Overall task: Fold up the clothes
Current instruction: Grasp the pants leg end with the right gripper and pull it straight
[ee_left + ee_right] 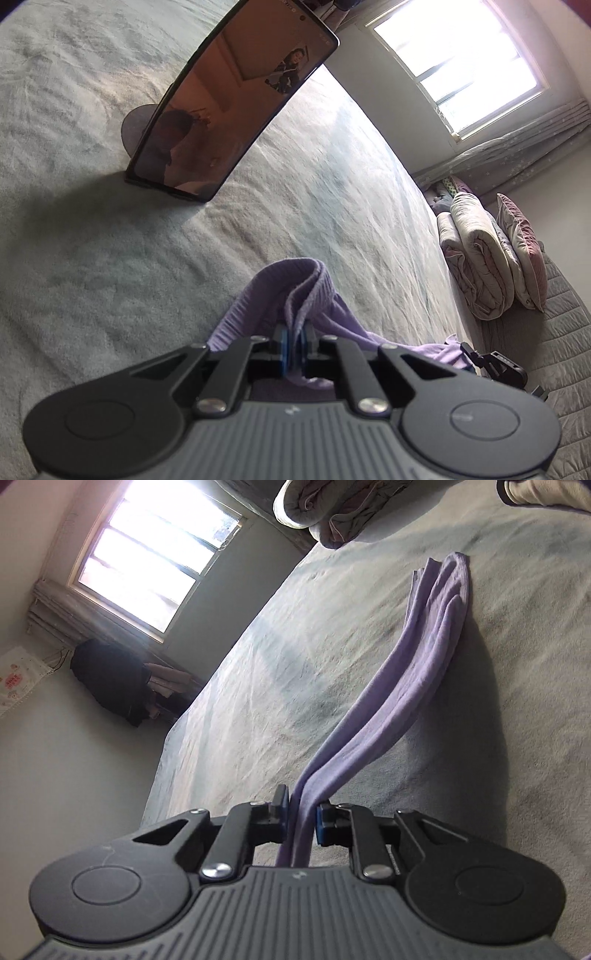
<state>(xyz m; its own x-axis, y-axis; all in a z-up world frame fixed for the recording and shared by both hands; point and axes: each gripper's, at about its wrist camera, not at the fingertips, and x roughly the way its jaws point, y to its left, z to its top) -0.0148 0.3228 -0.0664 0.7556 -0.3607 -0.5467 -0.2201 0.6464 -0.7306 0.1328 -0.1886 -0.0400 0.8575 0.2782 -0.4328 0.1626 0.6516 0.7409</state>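
Left wrist: gripper (294, 338) clamping garment (295, 284).

No legible text in either view. Phone (236, 99) screen shows small characters along its top edge, too blurred to read. Wall cloth (18, 679) carries red marks, unreadable.

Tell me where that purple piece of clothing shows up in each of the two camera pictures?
Left wrist view: the purple garment is bottom centre, bunched and pinched in the left gripper.
Right wrist view: it runs from the right gripper at bottom centre up to the upper right, across the bed.
Shared landmark: the bright window.
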